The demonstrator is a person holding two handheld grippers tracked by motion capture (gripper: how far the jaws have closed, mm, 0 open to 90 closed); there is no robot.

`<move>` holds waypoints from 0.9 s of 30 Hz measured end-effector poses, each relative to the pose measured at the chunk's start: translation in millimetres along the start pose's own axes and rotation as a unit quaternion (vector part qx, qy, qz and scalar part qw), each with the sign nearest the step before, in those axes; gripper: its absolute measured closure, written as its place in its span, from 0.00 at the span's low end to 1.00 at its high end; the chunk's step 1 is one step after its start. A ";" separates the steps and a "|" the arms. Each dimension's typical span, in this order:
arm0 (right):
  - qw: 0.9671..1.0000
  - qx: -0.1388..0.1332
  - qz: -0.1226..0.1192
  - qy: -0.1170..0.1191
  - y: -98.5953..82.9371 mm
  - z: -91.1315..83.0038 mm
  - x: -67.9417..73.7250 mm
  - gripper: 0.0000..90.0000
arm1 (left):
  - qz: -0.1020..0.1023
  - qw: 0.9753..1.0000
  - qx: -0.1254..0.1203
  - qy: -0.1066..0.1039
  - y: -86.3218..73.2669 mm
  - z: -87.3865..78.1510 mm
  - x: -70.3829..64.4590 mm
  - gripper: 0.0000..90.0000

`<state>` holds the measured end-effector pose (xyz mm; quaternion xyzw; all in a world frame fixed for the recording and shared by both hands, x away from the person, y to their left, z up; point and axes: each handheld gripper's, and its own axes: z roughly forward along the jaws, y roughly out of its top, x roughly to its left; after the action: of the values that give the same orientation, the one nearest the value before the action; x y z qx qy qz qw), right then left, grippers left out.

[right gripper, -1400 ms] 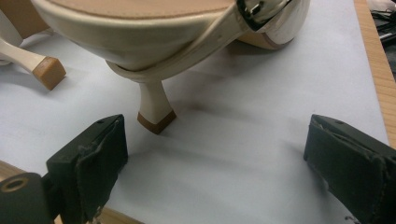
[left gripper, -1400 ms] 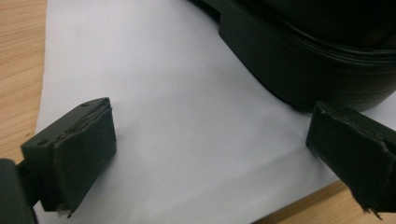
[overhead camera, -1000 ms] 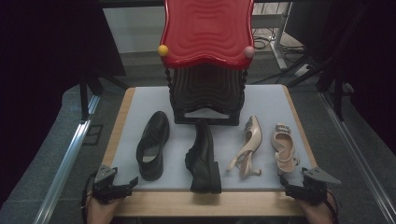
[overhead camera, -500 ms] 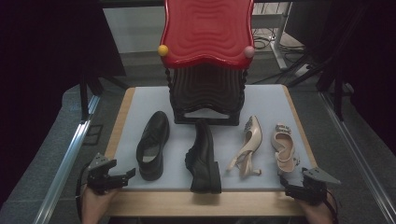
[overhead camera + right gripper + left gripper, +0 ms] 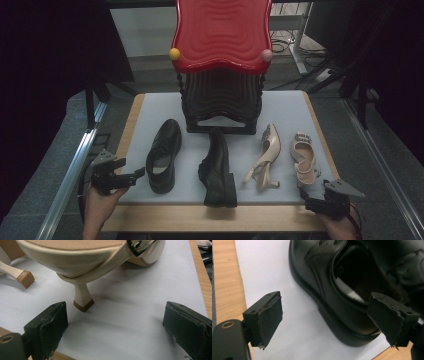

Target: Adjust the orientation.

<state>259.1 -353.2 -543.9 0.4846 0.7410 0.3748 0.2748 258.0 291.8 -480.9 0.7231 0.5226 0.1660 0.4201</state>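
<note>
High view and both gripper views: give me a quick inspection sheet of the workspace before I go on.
Surface: wooden table under a pale grey mat.
Job's things: left black shoe upright, heel toward the left tongs; second black shoe beside it; one beige heel on its side, the other beige heel upright.
Clutter: red-topped black rack at the far edge of the mat.
Grippers: left tongs open beside the left black shoe's heel; right tongs open, just short of the upright beige heel.
Cables: some on the floor behind the table.
Surroundings: dark, grey floor, metal rail at left.
</note>
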 end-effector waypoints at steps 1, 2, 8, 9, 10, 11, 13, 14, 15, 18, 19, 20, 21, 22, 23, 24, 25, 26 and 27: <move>1.000 0.000 0.000 0.000 0.0 0.0 0.0 0.06 | -0.002 1.000 0.000 -0.003 2.7 -0.3 -0.2 0.15; 1.000 0.000 0.000 0.000 0.0 0.0 0.0 0.06 | -0.005 1.000 -0.001 -0.007 5.2 -0.2 -0.4 0.15; 1.000 0.000 0.000 0.000 0.0 0.0 0.0 0.06 | -0.006 1.000 0.007 -0.016 19.3 6.1 -4.6 0.18; 1.000 0.001 0.000 0.000 0.1 -0.1 -0.1 0.06 | -0.006 1.000 0.007 -0.016 19.3 6.1 -4.6 0.18; 1.000 0.000 0.000 0.000 0.0 0.0 0.0 0.06 | -0.005 1.000 0.010 -0.018 23.1 9.3 -6.1 0.19; 1.000 0.000 0.000 0.000 0.0 0.0 0.0 0.06 | -0.005 1.000 0.012 -0.023 24.8 10.7 -6.6 0.20; 1.000 0.001 0.000 0.000 0.1 -0.1 -0.1 0.06 | -0.007 0.999 0.015 -0.030 28.0 13.3 -8.0 0.23; 1.000 0.000 0.000 0.000 0.0 -0.1 -0.1 0.06 | -0.007 0.999 0.017 -0.033 29.6 14.5 -8.3 0.25; 1.000 0.001 0.000 0.000 0.1 -0.1 -0.1 0.06 | -0.007 0.999 0.020 -0.034 31.2 16.0 -8.6 0.26; 1.000 0.001 0.000 0.000 0.1 -0.1 -0.1 0.06 | -0.009 0.999 0.027 -0.024 34.9 20.0 -9.5 0.29; 1.000 0.000 0.000 0.000 0.1 -0.1 -0.1 0.06 | -0.010 0.999 0.030 -0.022 36.3 22.2 -8.9 0.32; 1.000 0.001 0.000 0.000 0.0 -0.1 -0.1 0.06 | -0.012 0.999 0.033 -0.020 37.2 24.0 -8.4 0.34; 1.000 0.001 0.000 0.000 0.1 -0.1 -0.1 0.06 | -0.012 0.999 0.035 -0.016 38.1 26.0 -7.5 0.34; 1.000 0.001 -0.001 0.000 0.0 -0.1 -0.2 0.06 | -0.016 0.999 0.042 -0.011 39.7 32.0 -4.8 0.38; 1.000 0.001 -0.001 0.000 0.0 -0.1 -0.2 0.06 | -0.016 0.999 0.042 -0.011 39.7 32.0 -4.8 0.39; 1.000 0.000 -0.001 0.000 0.0 0.0 -0.2 0.06 | -0.020 0.999 0.044 -0.008 40.2 35.1 -3.3 0.41; 1.000 0.000 -0.001 0.000 0.0 0.0 -0.2 0.06 | -0.022 0.999 0.047 -0.008 40.6 38.2 -1.8 0.41; 1.000 0.001 -0.002 0.000 0.0 -0.1 -0.3 0.06 | -0.024 0.998 0.051 -0.007 41.1 44.4 0.1 0.44; 1.000 -0.001 -0.001 0.000 -0.1 0.1 -0.3 0.06 | -0.024 0.998 0.051 -0.007 41.1 44.4 0.1 0.45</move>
<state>259.2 -353.4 -544.0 0.4837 0.7413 0.3750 0.2754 313.5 268.5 -475.1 0.7319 0.5445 0.1244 0.3904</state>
